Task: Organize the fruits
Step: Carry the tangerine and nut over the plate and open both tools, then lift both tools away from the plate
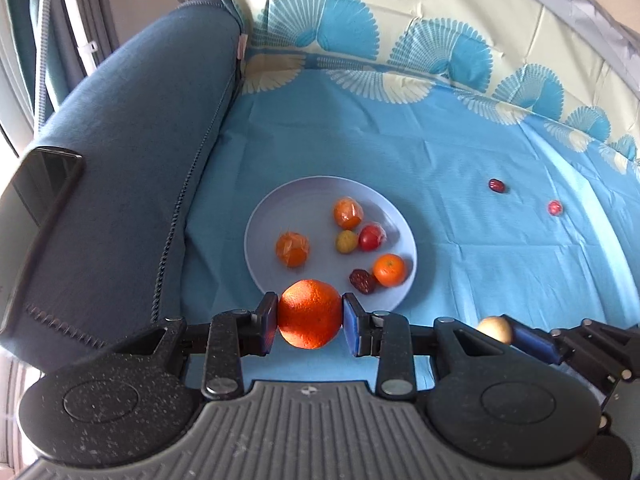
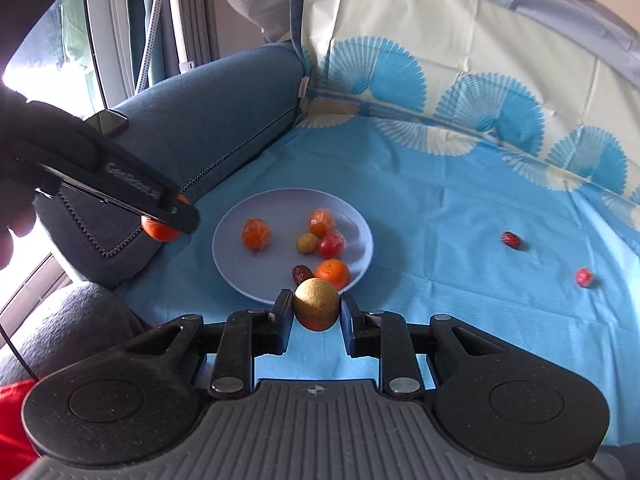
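Observation:
My left gripper is shut on a large orange, held just before the near rim of a pale lilac plate. My right gripper is shut on a brownish-yellow kiwi-like fruit, also at the plate's near rim. On the plate lie two wrapped tangerines, a bare tangerine, a small yellow fruit, a red fruit and a dark date. In the right wrist view the left gripper with its orange hangs left of the plate.
A red date and a small red fruit lie loose on the blue cloth to the right. A blue sofa arm with a dark phone on it rises on the left. A patterned backrest stands behind.

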{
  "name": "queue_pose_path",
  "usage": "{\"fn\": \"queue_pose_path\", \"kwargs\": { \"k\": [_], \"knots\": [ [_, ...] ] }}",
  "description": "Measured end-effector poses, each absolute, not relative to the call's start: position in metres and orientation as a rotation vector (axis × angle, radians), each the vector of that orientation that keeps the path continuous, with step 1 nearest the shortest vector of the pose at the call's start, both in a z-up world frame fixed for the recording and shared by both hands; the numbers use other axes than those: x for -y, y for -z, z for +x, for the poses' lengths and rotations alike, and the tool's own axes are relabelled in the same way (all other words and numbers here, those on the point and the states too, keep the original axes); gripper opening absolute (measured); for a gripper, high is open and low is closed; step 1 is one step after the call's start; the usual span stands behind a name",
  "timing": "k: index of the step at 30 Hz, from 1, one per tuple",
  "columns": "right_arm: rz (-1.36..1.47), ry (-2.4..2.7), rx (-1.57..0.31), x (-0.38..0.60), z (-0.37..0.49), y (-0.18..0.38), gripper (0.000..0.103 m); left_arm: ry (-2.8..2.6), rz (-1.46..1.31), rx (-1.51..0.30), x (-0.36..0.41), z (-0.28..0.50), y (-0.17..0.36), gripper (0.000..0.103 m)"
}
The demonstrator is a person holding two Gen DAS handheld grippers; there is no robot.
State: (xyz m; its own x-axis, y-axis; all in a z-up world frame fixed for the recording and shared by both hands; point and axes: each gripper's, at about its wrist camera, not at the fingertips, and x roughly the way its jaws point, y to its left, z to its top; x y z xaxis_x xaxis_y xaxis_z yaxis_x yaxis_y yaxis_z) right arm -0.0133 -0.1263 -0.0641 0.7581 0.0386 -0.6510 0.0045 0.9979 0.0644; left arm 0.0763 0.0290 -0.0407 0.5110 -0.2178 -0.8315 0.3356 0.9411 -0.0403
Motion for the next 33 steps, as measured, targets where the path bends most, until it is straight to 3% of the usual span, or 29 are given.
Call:
{"fn": "queue_pose_path", "kwargs": {
  "k": [19,20,22,23,24,25,27,33],
  "knots": [
    [0.050,-0.093,-0.815,0.121,0.109,0.134,0.026,0.343,0.200,-1.084,-0.002,0.177,0.125,0.038],
    [0.044,-0.091,-0.817,0.121,0.113,0.137,0.026,0.338,0.213,-1.075,-0.001,0.179,0.128,0.042],
    [0.026,-0.096,-0.814,0.119,0.120,0.142,0.027,0.334,0.232,-1.040,0.002,0.181,0.128,0.065],
    [0.018,-0.104,-0.813,0.119,0.123,0.143,0.031,0.327,0.238,-1.010,0.002,0.181,0.125,0.087],
    [0.013,-0.116,-0.813,0.118,0.125,0.142,0.048,0.321,0.241,-0.977,0.003,0.179,0.121,0.102],
    [0.012,-0.117,-0.804,0.118,0.125,0.140,0.066,0.322,0.243,-0.940,0.002,0.176,0.115,0.102],
    [0.004,-0.097,-0.768,0.119,0.118,0.132,0.084,0.331,0.259,-0.897,-0.001,0.168,0.104,0.103],
    [-0.019,-0.097,-0.772,0.111,0.068,0.106,0.100,0.267,0.212,-0.967,-0.027,0.136,0.089,0.103]
  ]
}}
